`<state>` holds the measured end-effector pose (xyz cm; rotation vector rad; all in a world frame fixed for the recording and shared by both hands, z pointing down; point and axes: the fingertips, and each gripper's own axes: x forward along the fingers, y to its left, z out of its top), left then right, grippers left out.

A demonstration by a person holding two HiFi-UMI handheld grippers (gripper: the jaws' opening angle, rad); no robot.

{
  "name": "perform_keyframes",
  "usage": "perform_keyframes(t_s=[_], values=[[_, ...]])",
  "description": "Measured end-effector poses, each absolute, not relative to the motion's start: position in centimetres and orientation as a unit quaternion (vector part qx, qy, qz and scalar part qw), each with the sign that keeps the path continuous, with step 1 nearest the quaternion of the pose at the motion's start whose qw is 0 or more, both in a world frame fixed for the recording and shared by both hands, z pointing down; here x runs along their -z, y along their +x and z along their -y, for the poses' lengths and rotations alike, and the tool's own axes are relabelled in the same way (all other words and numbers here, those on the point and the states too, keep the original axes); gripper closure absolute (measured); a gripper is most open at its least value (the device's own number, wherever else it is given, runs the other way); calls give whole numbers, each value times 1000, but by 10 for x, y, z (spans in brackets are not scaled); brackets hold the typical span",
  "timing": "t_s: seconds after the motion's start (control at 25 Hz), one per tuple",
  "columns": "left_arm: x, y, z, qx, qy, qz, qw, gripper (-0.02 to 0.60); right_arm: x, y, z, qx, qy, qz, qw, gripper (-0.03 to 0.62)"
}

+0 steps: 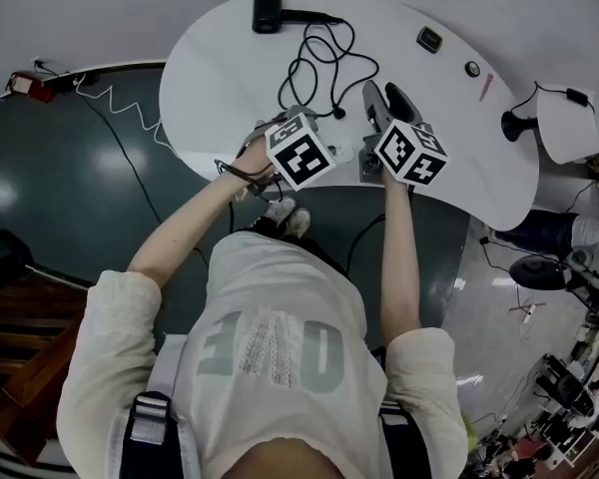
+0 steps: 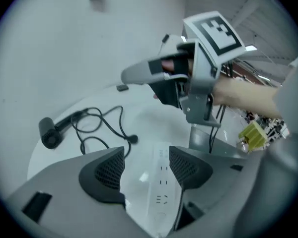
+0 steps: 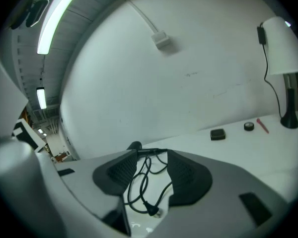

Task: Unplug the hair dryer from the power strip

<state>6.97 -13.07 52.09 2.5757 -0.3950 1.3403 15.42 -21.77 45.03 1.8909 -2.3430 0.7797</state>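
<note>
Judging by how things lie, the plug [image 2: 132, 139] looks already out of the power strip [image 2: 160, 185], says the first speaker; it lies loose on the white table [image 1: 220, 78] at the end of the coiled cord [image 1: 319, 63], apart from the strip, with the hair dryer [image 1: 268, 10] near the table's far edge.

And the grippers? asks the second.

The left gripper [image 2: 146, 168] stands wide above the strip, its pads clear of it on both sides, holding nothing; the right gripper [image 3: 148, 177] is wide too and empty, with the cord and plug showing past its jaws on the table.

So what makes for a good finish?

Probably a check that every socket on the strip is bare, which the left gripper view appears to show; then both grippers should lift straight away, open, so that no pad snags the cord loops or drags the strip; the right one looks along the cord, so it needs the greater care; the plug is best left where it rests.
</note>
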Motion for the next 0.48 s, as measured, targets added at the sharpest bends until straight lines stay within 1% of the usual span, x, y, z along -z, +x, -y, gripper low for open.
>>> perform_keyframes(t_s=[0.16,0.32,0.4,0.48], values=[[-437,78,172,-337,912,202,116,316,-383,159,216,-175,631,756,-1,413],[-352,75,187,-215,939,247,106,320,-310,157,205,-104,643,758,-29,414],[-313,69,189,-153,945,270,101,383,-274,154,196,-66,651,755,-45,414],[-280,60,189,-102,945,300,82,493,-243,151,185,-32,659,749,-64,414]])
